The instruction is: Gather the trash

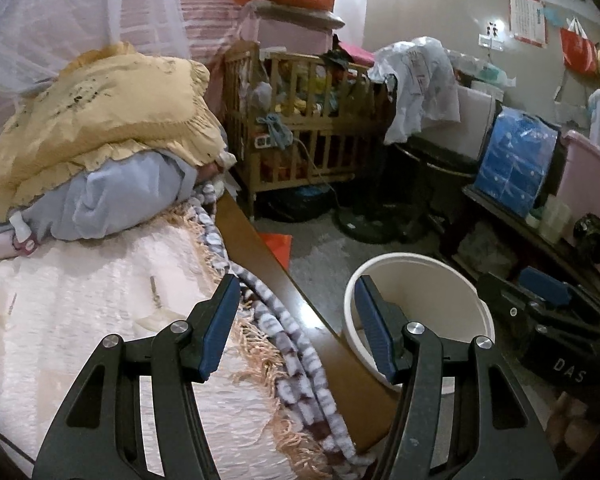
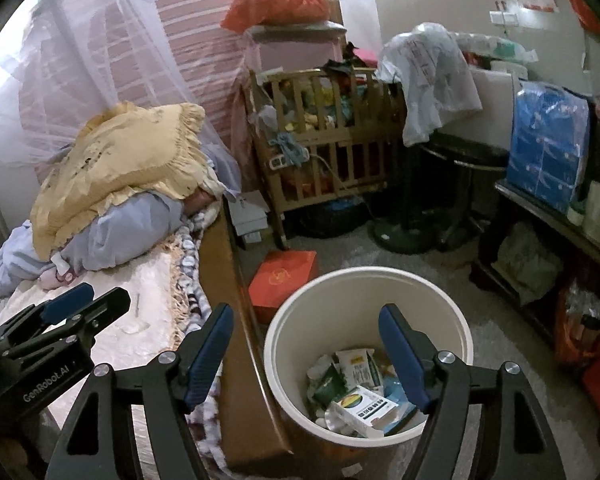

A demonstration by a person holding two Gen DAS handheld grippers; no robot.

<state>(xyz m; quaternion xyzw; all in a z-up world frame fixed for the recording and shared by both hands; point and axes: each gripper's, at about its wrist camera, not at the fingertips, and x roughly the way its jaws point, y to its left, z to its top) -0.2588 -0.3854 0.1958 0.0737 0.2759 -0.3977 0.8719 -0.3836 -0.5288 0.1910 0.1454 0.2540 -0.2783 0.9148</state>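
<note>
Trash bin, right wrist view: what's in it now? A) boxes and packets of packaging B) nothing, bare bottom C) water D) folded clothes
A: the right wrist view looks down into the white bin, where a small white carton and several packets lie piled at the bottom.

Here's the bed [image 2: 148, 280], covered by a pale textured spread, with a fringed patterned blanket [image 1: 296, 344] running along its wooden side edge. Toward the head end, a heap of light blue bedding [image 1: 112, 200] lies on the spread, and a frilled yellow pillow [image 1: 100, 124] sits on top of that. Down on the grey floor [image 2: 496, 344], just beside the bed's edge, stands a white bin [image 2: 284, 344], an orange box [image 2: 282, 282] near it.
</note>
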